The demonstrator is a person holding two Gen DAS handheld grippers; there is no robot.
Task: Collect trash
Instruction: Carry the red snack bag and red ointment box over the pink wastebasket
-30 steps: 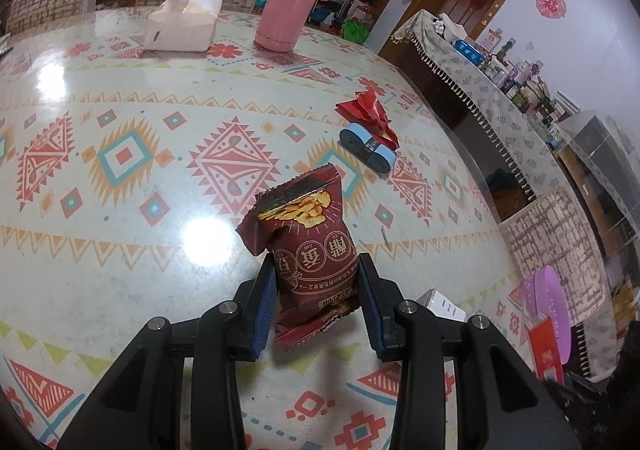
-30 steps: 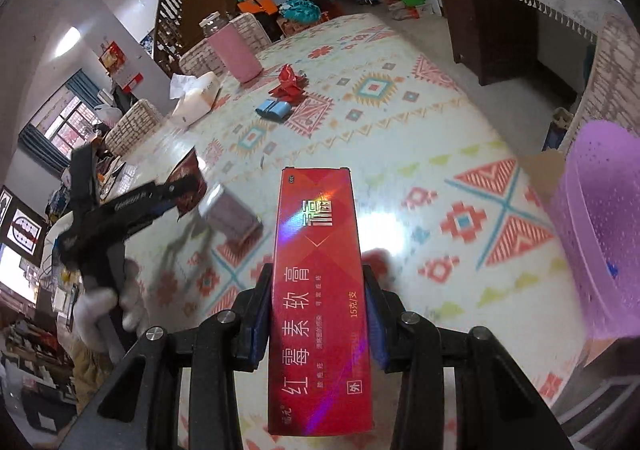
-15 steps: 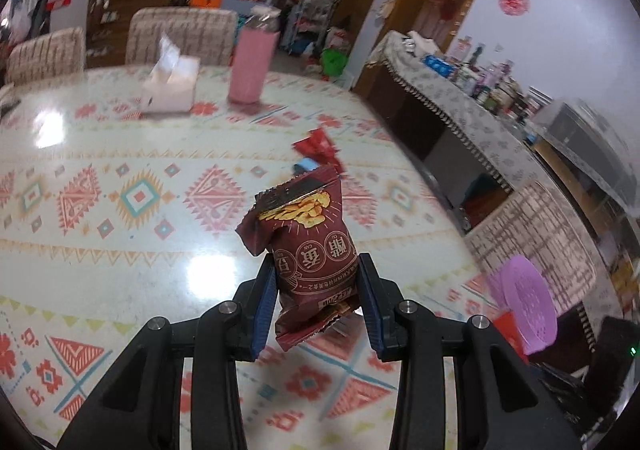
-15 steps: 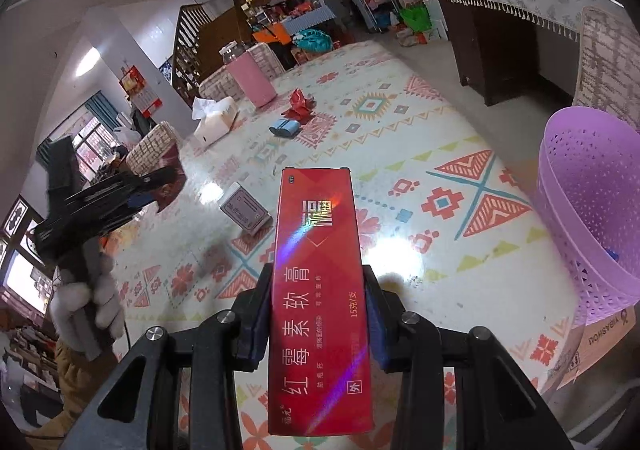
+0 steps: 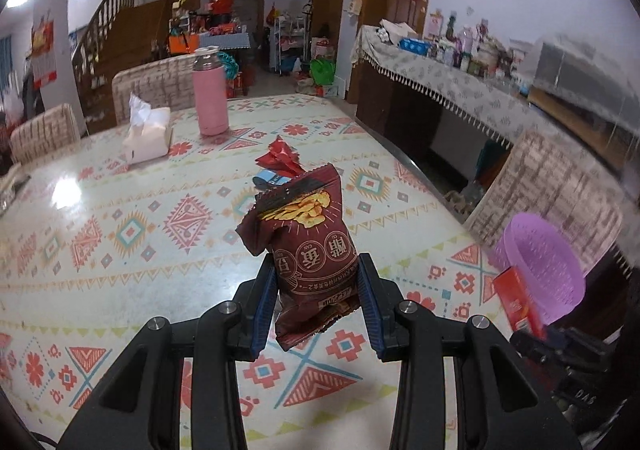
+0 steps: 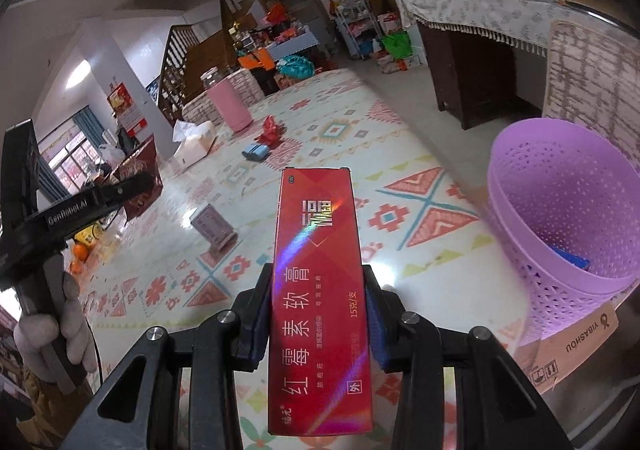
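Observation:
My left gripper is shut on a dark red snack bag, held upright above the patterned table. My right gripper is shut on a long red box, held above the table left of the purple waste basket. The basket also shows in the left wrist view, with the red box beside it. The left gripper with the bag shows at the left of the right wrist view. A red wrapper, a blue packet and a small grey box lie on the table.
A pink flask and a tissue box stand at the table's far side. Chairs stand behind the table and one at its right. A cardboard box lies under the basket, which holds something blue.
Both grippers have risen and tilted up, so more of the room shows. The right gripper has moved nearer the purple basket. Both still hold their items.

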